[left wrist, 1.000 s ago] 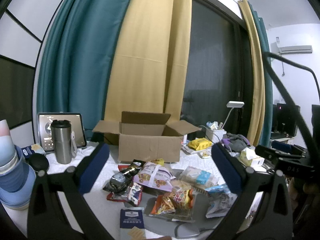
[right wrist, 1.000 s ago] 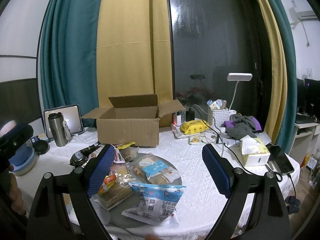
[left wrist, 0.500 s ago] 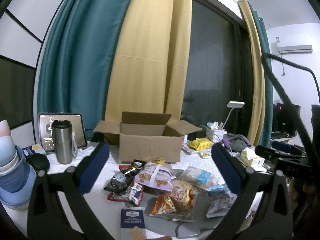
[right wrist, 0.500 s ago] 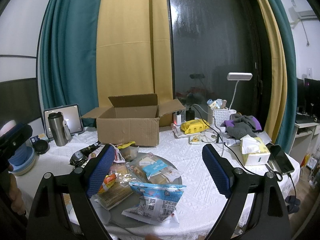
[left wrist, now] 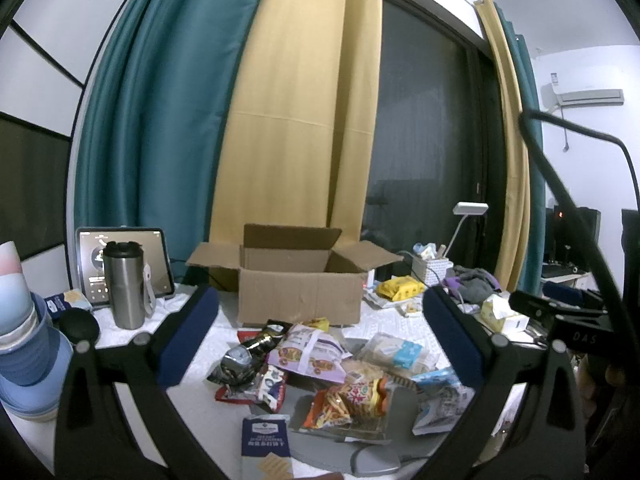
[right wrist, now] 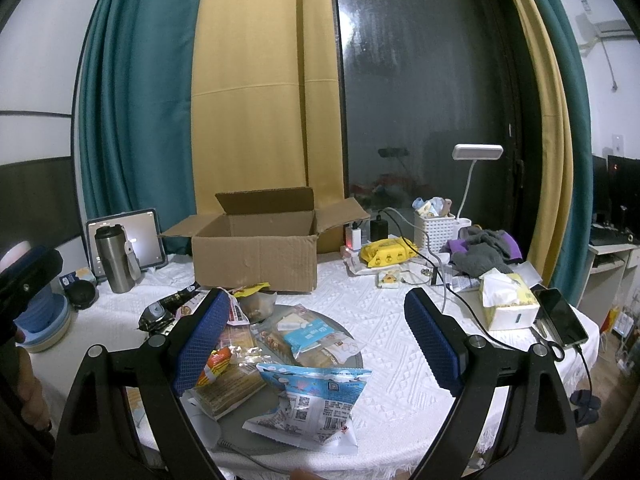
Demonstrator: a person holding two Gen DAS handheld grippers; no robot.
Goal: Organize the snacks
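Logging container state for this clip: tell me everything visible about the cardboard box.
The cardboard box is plain brown corrugated card, upright on the white tablecloth at the table's far side, in front of the yellow curtain. All visible top flaps are open: the rear one stands up, the side ones splay outward. No contents show above the rim; the bottom is hidden. The snack pile lies just in front, the nearest packets at its base; contact is unclear. Neither gripper touches it.

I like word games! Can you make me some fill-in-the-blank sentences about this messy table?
1. The cardboard box has its flaps ____.
2. Both grippers, left and right, hold ____.
3. The steel tumbler stands in front of a ____.
4. The lamp is colored ____.

Missing words: open; nothing; tablet; white
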